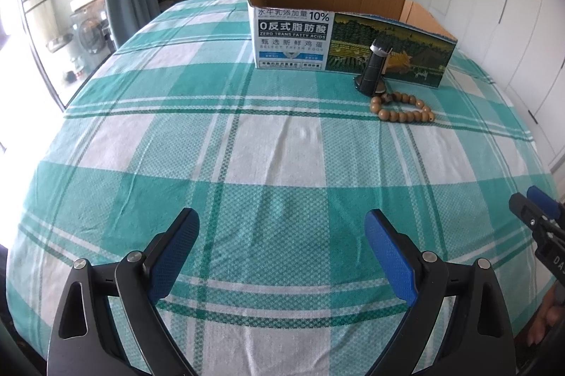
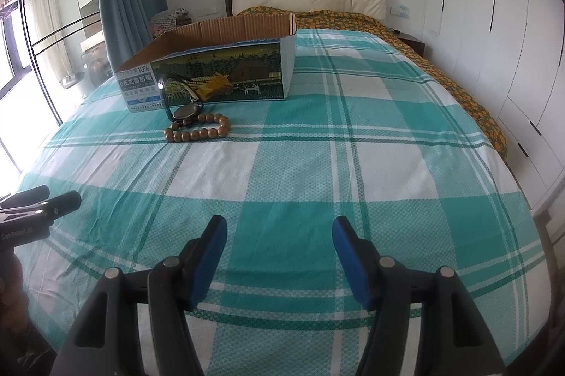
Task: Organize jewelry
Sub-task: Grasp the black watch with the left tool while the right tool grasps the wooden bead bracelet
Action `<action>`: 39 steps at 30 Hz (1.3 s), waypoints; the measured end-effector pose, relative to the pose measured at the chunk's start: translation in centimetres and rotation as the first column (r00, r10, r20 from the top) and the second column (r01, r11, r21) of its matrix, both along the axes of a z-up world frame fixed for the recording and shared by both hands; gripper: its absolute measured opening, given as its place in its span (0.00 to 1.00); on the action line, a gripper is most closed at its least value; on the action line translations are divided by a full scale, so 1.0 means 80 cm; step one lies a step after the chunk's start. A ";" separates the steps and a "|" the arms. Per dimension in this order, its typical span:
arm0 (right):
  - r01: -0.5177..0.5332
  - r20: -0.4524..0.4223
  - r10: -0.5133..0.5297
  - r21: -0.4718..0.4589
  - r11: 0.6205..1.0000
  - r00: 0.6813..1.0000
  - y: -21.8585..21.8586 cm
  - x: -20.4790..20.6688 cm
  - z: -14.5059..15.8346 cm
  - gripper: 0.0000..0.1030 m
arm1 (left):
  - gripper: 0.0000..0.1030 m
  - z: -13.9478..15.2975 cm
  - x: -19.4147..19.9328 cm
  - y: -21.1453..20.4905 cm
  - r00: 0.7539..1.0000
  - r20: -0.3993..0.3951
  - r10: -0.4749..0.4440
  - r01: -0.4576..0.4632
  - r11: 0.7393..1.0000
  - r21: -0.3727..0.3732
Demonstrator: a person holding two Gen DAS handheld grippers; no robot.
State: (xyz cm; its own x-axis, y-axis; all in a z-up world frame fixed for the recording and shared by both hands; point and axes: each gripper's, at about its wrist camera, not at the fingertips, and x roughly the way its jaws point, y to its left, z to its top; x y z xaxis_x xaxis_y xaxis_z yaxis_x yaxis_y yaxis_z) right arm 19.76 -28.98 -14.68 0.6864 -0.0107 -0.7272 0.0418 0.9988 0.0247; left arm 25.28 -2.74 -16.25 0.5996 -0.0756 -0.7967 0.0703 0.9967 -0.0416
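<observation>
wooden bead bracelet [image 1: 402, 111] and black watch [image 1: 374, 72] on bed [image 1: 275, 160] beside cardboard box [image 1: 353, 40], untouched. left gripper [image 1: 280, 256] and right gripper [image 2: 279, 259]: fingers apart, empty. next, probably: reach forward, pinch bracelet.

A: What lies on the checked bedsheet [image 2: 353, 164]?

B: A wooden bead bracelet [image 2: 199, 127] touches a dark wristwatch [image 2: 183, 104], both just before the open cardboard box [image 2: 226, 72], far left.

A: And nearer?

B: The right gripper [image 2: 279, 234] hovers, jaws parted, empty; the left gripper's [image 2: 39, 203] tips show at the left edge.
</observation>
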 end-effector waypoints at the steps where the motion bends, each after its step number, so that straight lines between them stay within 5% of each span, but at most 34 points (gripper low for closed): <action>1: -0.002 -0.001 0.002 0.001 1.000 1.000 0.001 0.001 -0.001 0.62 | 0.93 -0.001 0.001 0.001 1.000 -0.001 0.002 -0.002 1.000 0.000; 17: -0.037 -0.032 0.039 0.049 0.998 0.999 -0.007 0.038 -0.009 0.61 | 0.92 -0.009 0.030 -0.009 0.999 -0.024 -0.022 0.021 0.999 -0.037; 24: -0.110 -0.060 0.118 0.125 0.986 0.991 0.007 0.105 -0.007 0.61 | 0.92 0.033 0.092 -0.038 0.992 0.074 -0.103 0.111 0.988 -0.106; 30: -0.124 -0.076 0.139 0.181 0.976 0.987 0.027 0.158 -0.014 0.60 | 0.90 0.051 0.146 -0.072 0.975 0.126 -0.184 0.195 0.978 -0.080; 39: -0.191 -0.117 0.196 0.052 0.980 0.974 0.064 0.204 -0.029 0.30 | 0.63 0.027 0.180 -0.113 0.956 0.076 -0.283 0.285 0.959 -0.008</action>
State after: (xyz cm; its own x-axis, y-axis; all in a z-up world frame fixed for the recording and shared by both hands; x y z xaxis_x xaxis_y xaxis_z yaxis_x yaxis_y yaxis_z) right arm 36.06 -23.85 -17.01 0.5796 0.1449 -0.8019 -0.1469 0.9865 0.0721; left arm 39.69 -11.77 -14.08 0.6078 -0.2659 -0.7482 0.3540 0.9342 -0.0444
